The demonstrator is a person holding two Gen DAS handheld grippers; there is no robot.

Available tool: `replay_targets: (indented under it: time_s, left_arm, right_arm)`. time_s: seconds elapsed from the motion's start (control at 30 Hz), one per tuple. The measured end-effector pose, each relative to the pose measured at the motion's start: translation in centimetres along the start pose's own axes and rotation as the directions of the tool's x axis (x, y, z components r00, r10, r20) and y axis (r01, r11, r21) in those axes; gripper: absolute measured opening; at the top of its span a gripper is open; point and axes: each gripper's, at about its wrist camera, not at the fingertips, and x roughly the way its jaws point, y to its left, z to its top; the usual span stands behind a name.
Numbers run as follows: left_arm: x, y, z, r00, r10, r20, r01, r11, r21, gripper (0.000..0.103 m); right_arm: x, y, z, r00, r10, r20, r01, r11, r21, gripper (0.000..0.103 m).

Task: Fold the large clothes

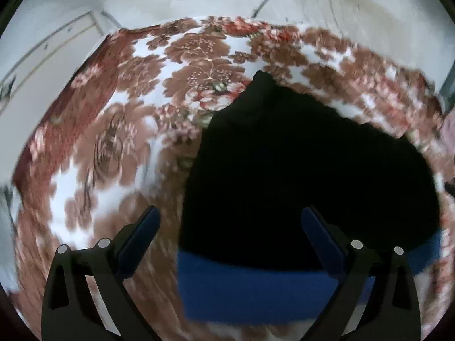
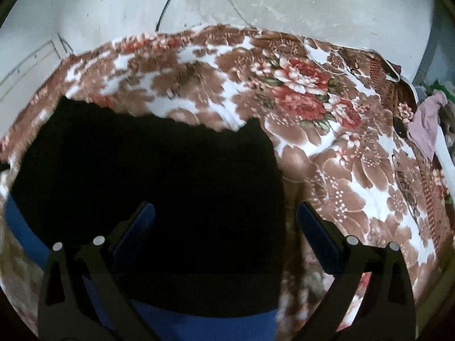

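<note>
A black garment with a blue hem band lies flat on a floral blanket. My left gripper is open and empty, above the garment's near left corner, its fingers straddling the left edge. In the right wrist view the same black garment and blue band fill the lower left. My right gripper is open and empty above the garment's near right part, its right finger over the blanket beyond the garment's right edge.
The brown, white and red floral blanket covers a bed against a pale wall. A dark cable hangs on the wall. A pile of pink and other clothes sits at the bed's far right edge.
</note>
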Motion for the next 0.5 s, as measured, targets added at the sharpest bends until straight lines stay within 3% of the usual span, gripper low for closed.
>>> replay_targets:
  time_s: [0.13, 0.3, 0.5]
  left_arm:
    - [-2.1, 0.1, -4.0, 0.998, -0.063, -0.01, 0.061, 0.992, -0.111, 0.097]
    - [-1.3, 0.0, -9.1, 0.995, -0.102, -0.024, 0.094, 0.97, -0.224, 0.097]
    - [1.0, 0.5, -13.7, 0.98, -0.196, -0.018, 0.174, 0.904, -0.39, 0.097]
  right_arm:
    - [0.0, 2.5, 0.2, 1.0, 0.024, -0.015, -0.024, 1.0, 0.005, 0.098]
    - [1.6, 5.0, -0.6, 0.995, 0.038, -0.094, -0.036, 0.999, 0.025, 0.098]
    - [2.9, 6.9, -1.6, 0.989, 0.031, -0.143, -0.029, 0.999, 0.012, 0.098]
